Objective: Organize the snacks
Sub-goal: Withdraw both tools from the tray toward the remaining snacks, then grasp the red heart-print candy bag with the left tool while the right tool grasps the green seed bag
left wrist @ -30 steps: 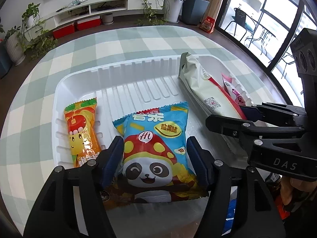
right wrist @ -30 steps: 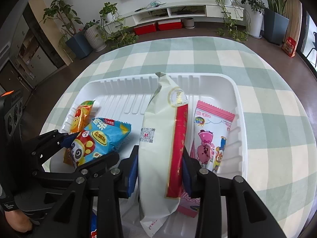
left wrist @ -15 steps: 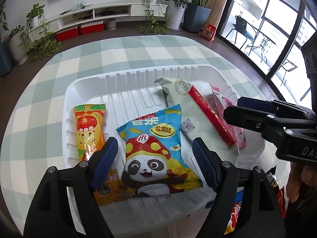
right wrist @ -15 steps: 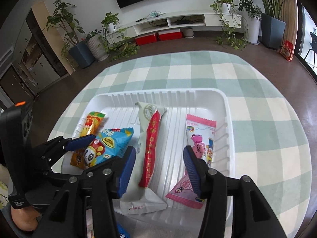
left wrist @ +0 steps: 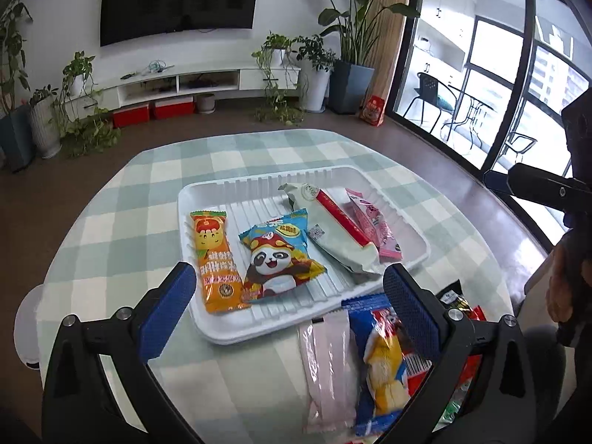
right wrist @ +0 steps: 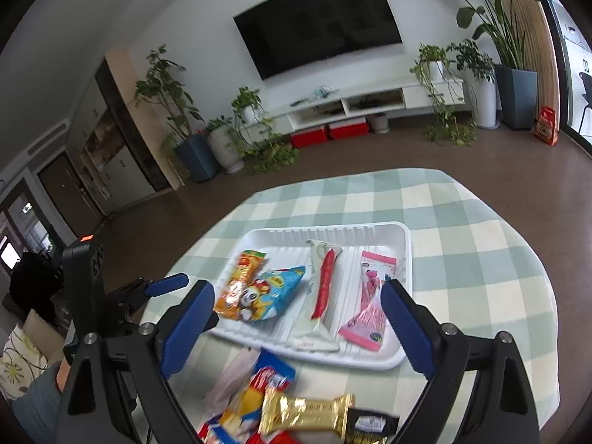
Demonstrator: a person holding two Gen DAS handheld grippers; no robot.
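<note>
White tray (left wrist: 414, 238) far half bare, four packets fill near half, loose snack pile (right wrist: 296, 407) blocks front edge.

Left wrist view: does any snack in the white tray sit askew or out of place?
Mostly tidy. In the white ribbed plastic tray four packs lie in a row, but the blue panda snack bag sits tilted, its corner overlapping the orange snack packet. Unsorted wrappers are heaped on the green checked tablecloth in front of it.
</note>
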